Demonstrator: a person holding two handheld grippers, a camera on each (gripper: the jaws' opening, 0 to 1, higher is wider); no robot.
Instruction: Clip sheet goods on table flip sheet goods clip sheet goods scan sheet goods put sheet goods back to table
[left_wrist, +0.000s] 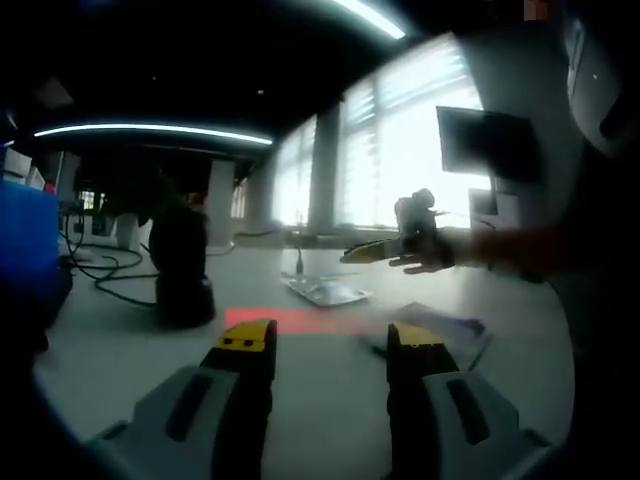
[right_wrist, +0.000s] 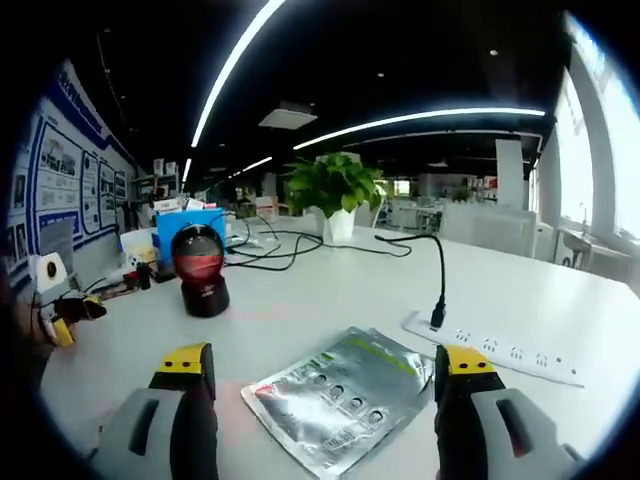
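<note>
A silver foil pouch with a green patch (right_wrist: 338, 396) lies flat on the white table (right_wrist: 300, 310), between and just beyond the wide-apart jaws of my right gripper (right_wrist: 327, 362), which is open and holds nothing. The same pouch (left_wrist: 326, 291) appears farther off in the left gripper view, with the right gripper (left_wrist: 398, 248) and a hand hovering over it. My left gripper (left_wrist: 330, 342) is open and empty, low over the table. A red-and-black scanner (right_wrist: 201, 272) stands upright at the left; it is dark (left_wrist: 180, 272) and throws a red light patch (left_wrist: 290, 320) on the table.
Another flat sheet (left_wrist: 440, 332) lies right of my left gripper's jaws. A white power strip (right_wrist: 500, 352) with a gooseneck cable (right_wrist: 441, 275) sits right of the pouch. Behind are a potted plant (right_wrist: 335, 190), a blue box (right_wrist: 190, 230) and loose cables (right_wrist: 270, 250).
</note>
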